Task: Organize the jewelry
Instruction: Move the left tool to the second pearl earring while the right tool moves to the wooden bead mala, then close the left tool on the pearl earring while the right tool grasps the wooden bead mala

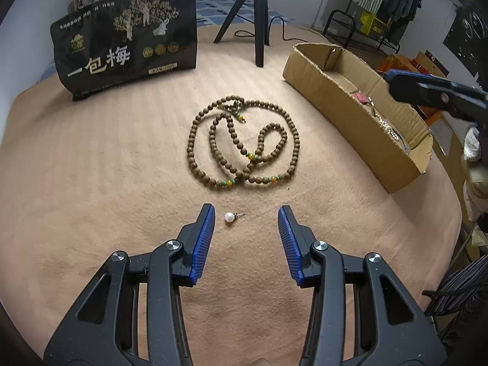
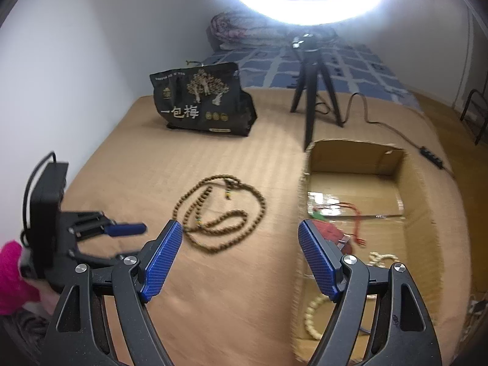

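We judge the job partly done: some pieces lie in the cardboard box (image 2: 421, 189) at right, the bead necklace (image 1: 244, 143) at centre and pearl earring (image 1: 229, 216) remain out, and both the left gripper (image 1: 246, 213) and right gripper (image 2: 241, 228) have jaws spread and hold nothing.

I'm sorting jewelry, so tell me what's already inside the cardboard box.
Inside the cardboard box lie a red cord with tassel, a dark red item and cream beaded strands. The right gripper, open, covers part of the near end.
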